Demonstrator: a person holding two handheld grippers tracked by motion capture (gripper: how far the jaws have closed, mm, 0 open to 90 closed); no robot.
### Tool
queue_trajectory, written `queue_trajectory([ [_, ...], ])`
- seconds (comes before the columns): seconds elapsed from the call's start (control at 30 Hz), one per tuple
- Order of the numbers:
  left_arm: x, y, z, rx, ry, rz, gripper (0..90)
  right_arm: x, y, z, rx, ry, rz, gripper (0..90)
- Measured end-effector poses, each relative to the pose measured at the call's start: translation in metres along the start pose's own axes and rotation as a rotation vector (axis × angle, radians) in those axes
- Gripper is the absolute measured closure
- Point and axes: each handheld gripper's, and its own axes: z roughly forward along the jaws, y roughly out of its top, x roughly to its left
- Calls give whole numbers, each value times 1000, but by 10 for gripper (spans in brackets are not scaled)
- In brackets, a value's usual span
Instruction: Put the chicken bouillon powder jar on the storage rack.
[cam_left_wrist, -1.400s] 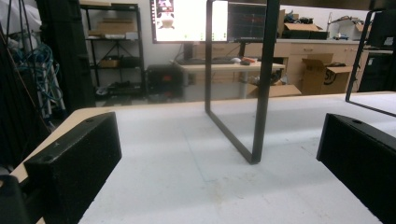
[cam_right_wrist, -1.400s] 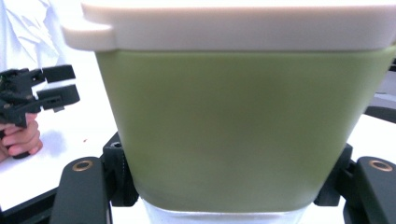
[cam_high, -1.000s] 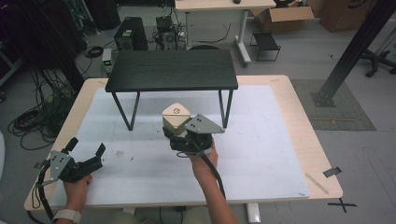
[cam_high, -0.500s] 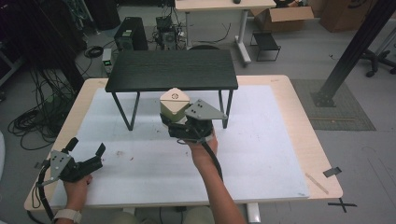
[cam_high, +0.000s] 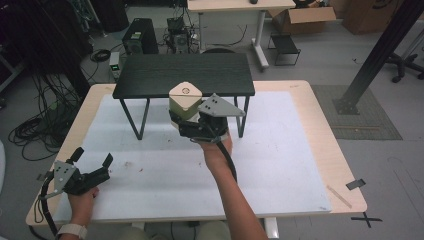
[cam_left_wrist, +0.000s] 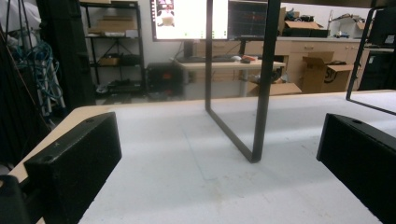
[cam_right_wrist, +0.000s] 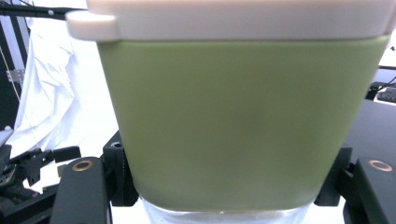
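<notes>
Pale worktop (cam_high: 300, 165) under a white sheet, small black table (cam_high: 183, 75) standing at its far side, right gripper (cam_high: 192, 122) with jaws clamped on a green tub (cam_high: 184, 102) with white lid, raised just before the black table's front edge, left gripper (cam_high: 92, 165) resting near the worktop's near left corner, jaws wide apart, holding nothing.

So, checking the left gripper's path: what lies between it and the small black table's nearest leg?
Bare white mat, in the left gripper view and high view.
</notes>
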Motion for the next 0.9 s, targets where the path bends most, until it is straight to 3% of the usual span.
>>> queue_trajectory([
  [0.9, 0, 0, 0, 7, 0, -5, 2, -13, 46, 23, -34, 37, -17, 288],
])
